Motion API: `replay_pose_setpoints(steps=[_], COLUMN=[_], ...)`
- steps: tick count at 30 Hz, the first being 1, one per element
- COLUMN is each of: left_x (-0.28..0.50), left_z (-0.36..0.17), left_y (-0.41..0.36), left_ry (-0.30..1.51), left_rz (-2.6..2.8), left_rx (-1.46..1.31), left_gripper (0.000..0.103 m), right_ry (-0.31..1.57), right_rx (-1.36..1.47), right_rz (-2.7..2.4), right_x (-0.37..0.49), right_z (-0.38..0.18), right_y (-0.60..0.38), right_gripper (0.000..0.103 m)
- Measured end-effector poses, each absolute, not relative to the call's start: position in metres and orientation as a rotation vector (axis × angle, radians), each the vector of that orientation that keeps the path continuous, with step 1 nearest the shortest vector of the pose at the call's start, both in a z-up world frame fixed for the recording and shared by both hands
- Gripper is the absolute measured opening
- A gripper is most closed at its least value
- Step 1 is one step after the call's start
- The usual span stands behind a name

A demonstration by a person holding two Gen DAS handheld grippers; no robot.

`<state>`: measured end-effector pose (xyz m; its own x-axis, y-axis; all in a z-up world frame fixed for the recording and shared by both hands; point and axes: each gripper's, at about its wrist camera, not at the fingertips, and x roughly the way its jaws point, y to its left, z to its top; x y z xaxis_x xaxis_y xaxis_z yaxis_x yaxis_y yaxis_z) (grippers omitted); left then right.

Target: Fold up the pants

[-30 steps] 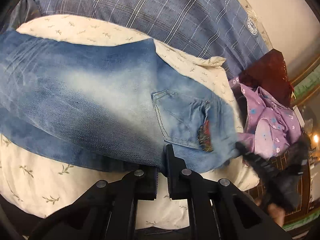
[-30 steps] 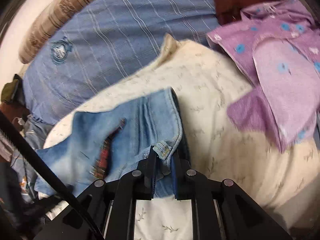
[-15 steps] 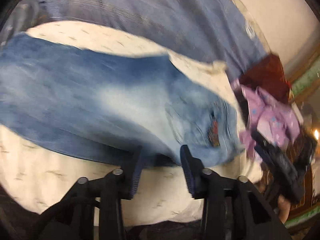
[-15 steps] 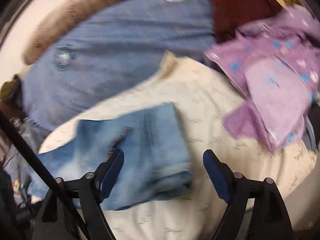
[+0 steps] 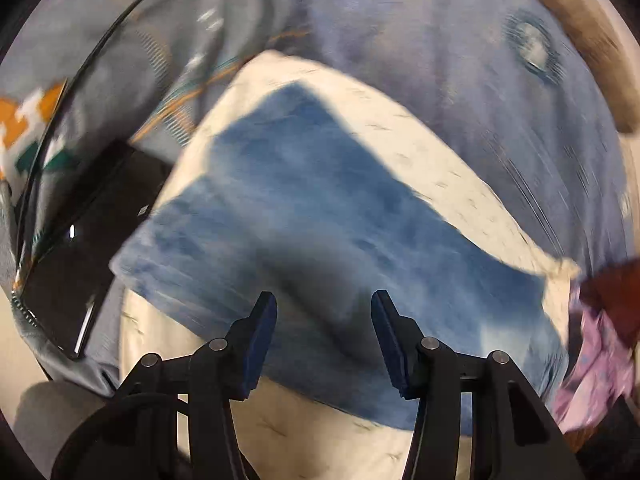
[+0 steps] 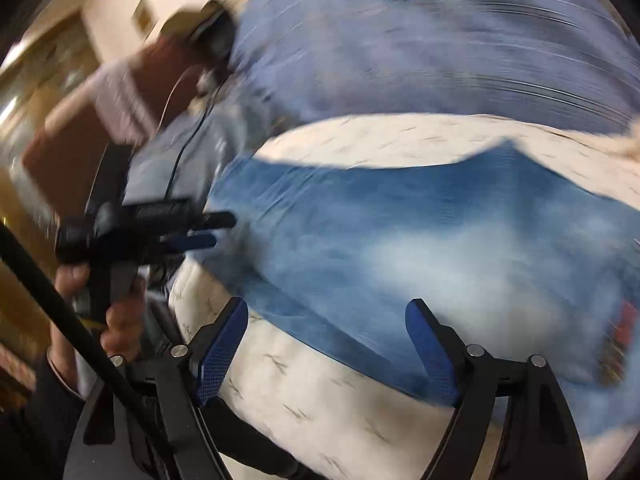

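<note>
Blue faded jeans lie flat on a cream printed cloth, the legs running to the upper left in the left wrist view. In the right wrist view the jeans spread across the middle. My left gripper is open and empty, just above the near edge of the jeans. It also shows in the right wrist view, at the jeans' left end. My right gripper is open and empty over the jeans' near edge. Both views are blurred by motion.
A blue plaid sheet covers the bed behind the cream cloth. A purple flowered garment and a dark red one lie at the right. A black flat object and a cable lie at the left.
Both grippers let go of the jeans' waist, opened, and swung left along the jeans. The jeans now lie flat on the cream cloth.
</note>
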<state>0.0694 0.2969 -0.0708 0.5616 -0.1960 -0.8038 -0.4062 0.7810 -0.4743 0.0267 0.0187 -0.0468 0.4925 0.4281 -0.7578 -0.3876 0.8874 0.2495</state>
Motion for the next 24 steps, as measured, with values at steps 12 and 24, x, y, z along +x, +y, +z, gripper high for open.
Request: replay_pose_setpoints(steps=[12,24], left_x=[0.088,0.016], left_z=[-0.078,-0.065], left_y=[0.33,0.344], left_ry=[0.903,0.891], left_rz=[0.055,0.247], left_rx=[-0.778,-0.741], left_gripper=[0.005,0.011], right_ry=[1.029,1.118], right_rx=[-0.27,-0.199], right_rz=[0.47,0.516], right_x=[0.066,0.054], right_z=[-0.097,-0.094], right_y=[0.128,0.117], right_gripper=[0.004,0.004])
